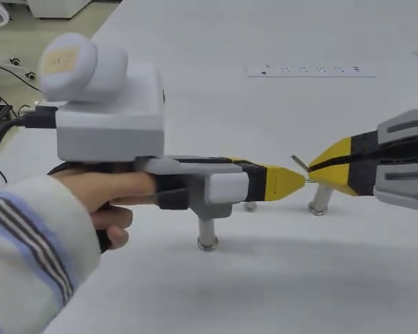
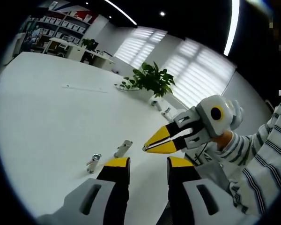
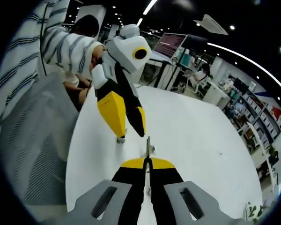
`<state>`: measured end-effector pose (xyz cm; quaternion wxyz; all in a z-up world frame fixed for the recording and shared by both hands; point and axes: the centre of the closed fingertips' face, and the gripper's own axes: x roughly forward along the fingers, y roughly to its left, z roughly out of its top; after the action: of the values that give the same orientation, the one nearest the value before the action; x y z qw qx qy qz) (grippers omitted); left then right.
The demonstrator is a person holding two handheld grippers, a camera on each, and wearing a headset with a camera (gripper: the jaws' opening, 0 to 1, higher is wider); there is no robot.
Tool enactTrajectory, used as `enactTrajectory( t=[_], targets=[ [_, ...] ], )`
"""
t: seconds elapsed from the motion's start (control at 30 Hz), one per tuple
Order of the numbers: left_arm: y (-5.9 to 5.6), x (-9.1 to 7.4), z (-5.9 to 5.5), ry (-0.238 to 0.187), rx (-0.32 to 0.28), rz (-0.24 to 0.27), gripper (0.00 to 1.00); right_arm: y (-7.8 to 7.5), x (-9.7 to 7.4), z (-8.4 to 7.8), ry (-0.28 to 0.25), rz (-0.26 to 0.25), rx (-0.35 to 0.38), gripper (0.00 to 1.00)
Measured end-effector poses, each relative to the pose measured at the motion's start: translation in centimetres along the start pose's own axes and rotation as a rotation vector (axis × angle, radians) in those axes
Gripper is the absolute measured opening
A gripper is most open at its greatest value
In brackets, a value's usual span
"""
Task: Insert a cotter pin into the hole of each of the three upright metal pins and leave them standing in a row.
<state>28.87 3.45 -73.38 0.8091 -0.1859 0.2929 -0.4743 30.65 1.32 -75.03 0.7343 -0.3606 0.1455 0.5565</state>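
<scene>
With the right tongs (image 3: 148, 161) clenched on the cotter pin (image 3: 148, 145) and the left tongs (image 2: 148, 160) released, steady the nearest metal pin (image 1: 320, 200) upright, then align the cotter pin squarely with its hole

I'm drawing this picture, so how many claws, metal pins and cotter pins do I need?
Claws: 2, the left claw and the right claw
Standing metal pins: 3
Thin cotter pin, pinched in the right claw: 1
Total: 6
</scene>
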Motion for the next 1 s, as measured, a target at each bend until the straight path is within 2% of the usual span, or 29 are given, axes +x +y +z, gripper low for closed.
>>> enactTrajectory(
  t=[0.03,0.1,0.3,0.47,0.6,1.0],
  targets=[
    [-0.1,0.1,-0.1,0.006,-0.005,-0.006,0.27,0.3,0.0,0.2,0.002,0.002,-0.026,0.03],
    [-0.2,0.3,-0.3,0.011,-0.015,-0.010,0.24,0.8,0.1,0.5,-0.005,0.010,-0.015,0.03],
    [-0.6,0.7,-0.7,0.029,-0.019,-0.026,0.18,1.5,0.3,1.1,-0.004,0.021,-0.052,0.03],
    [-0.9,1.0,-0.9,0.037,-0.027,-0.038,0.12,2.1,0.4,1.3,0.020,0.022,-0.103,0.03],
    [-0.8,1.1,-1.1,0.045,-0.035,-0.036,0.12,1.8,0.3,0.9,0.038,0.014,-0.125,0.03],
    [-0.5,1.3,-1.2,0.047,-0.064,-0.021,0.08,2.4,0.2,1.0,0.055,0.011,-0.173,0.03]
  ],
)
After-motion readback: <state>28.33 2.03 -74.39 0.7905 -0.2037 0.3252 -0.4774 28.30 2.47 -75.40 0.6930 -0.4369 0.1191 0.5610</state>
